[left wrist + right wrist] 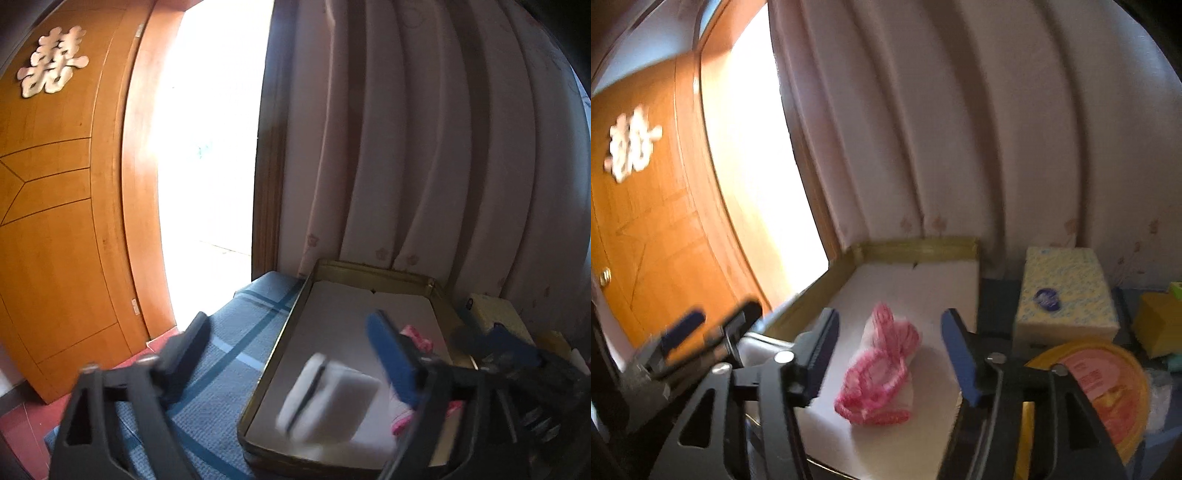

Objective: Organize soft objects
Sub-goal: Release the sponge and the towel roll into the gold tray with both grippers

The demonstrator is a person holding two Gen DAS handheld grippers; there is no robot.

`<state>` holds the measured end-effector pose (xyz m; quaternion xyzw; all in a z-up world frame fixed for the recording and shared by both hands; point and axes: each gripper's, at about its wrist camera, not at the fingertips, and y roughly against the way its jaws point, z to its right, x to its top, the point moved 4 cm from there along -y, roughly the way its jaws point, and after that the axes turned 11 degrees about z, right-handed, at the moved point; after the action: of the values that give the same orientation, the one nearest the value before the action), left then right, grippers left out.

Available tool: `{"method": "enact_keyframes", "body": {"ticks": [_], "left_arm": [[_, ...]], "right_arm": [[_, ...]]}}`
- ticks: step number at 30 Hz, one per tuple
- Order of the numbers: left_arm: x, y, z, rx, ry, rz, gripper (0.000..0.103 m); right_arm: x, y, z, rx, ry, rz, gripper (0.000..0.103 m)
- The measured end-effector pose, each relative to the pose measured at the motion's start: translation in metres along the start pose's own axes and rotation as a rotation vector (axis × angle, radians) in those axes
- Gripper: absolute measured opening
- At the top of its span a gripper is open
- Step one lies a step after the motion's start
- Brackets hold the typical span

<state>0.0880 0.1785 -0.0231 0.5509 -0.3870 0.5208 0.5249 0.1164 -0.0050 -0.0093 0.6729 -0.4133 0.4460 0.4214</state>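
1. Pink-and-white soft bundle [881,363] lies mid-tray, on the gold-rimmed tray [916,248].
2. White folded pad [327,397], blurred, sits near the tray's front edge.
3. Left gripper [291,338] and right gripper [888,350] gape, empty.

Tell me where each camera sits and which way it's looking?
Left wrist: sits on the left gripper, looking forward over a blue checked cover at the gold-rimmed tray, where a blurry white block shows; its own open fingers frame the view.
Right wrist: sits on the right gripper, looking down into the tray at a pink-and-white bundle; its own open fingers show, with the left gripper at the left edge.
Shared: tray, bundle, wooden door, pink curtain, yellow tissue box.
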Motion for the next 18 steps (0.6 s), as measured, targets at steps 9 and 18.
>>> {"method": "enact_keyframes", "body": {"ticks": [9,18], "left_arm": [[0.004,0.019,0.007,0.078,-0.043,0.086,0.103],[0.005,0.023,-0.015,0.183,0.044,0.088,0.103]], "right_arm": [[0.02,0.043,0.022,-0.236,0.085,0.25,0.086],[0.017,0.053,0.02,-0.304,0.174,0.26,0.086]]}}
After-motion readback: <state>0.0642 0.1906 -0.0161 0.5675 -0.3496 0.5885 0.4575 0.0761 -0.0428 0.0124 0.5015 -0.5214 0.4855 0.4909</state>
